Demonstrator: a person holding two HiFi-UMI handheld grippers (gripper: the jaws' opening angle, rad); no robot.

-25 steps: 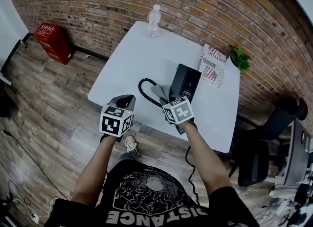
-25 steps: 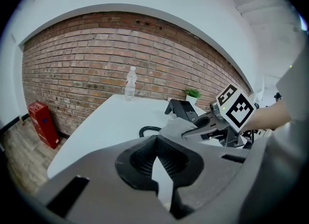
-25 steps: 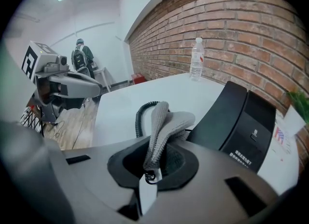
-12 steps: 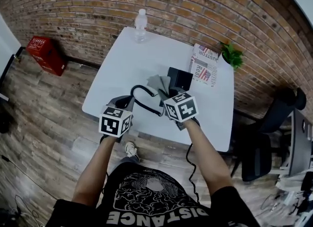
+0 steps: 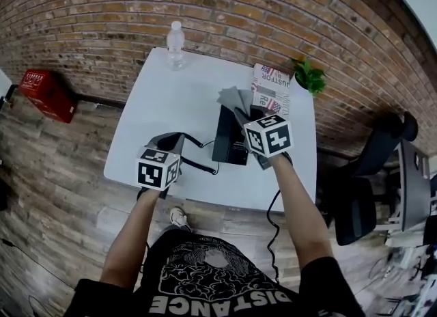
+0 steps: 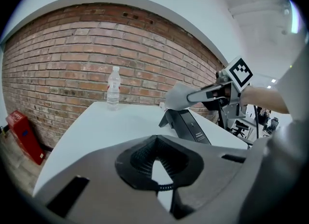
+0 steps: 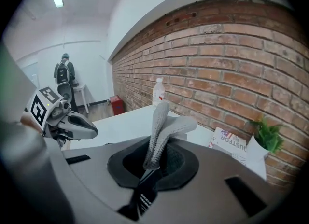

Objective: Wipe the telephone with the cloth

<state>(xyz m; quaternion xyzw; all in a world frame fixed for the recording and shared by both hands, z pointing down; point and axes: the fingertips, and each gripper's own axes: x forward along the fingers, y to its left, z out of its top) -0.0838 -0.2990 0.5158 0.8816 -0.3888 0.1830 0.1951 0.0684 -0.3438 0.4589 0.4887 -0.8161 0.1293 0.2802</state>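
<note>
The black telephone lies on the white table, and in the left gripper view the telephone slopes up to the right. My right gripper is shut on the grey cloth and holds it over the phone's far end. In the right gripper view the cloth sticks up folded from between the jaws. My left gripper hovers at the table's near edge, left of the phone. Its jaws look closed, with the coiled telephone cord running through their gap.
A clear water bottle stands at the table's far edge by the brick wall. A printed paper and a small potted plant are at the far right corner. A red crate sits on the floor at left, an office chair at right.
My right gripper has carried the cloth from the phone's near left side up to its far end. The head view has swung right. My left gripper has stayed near the table's front edge.
</note>
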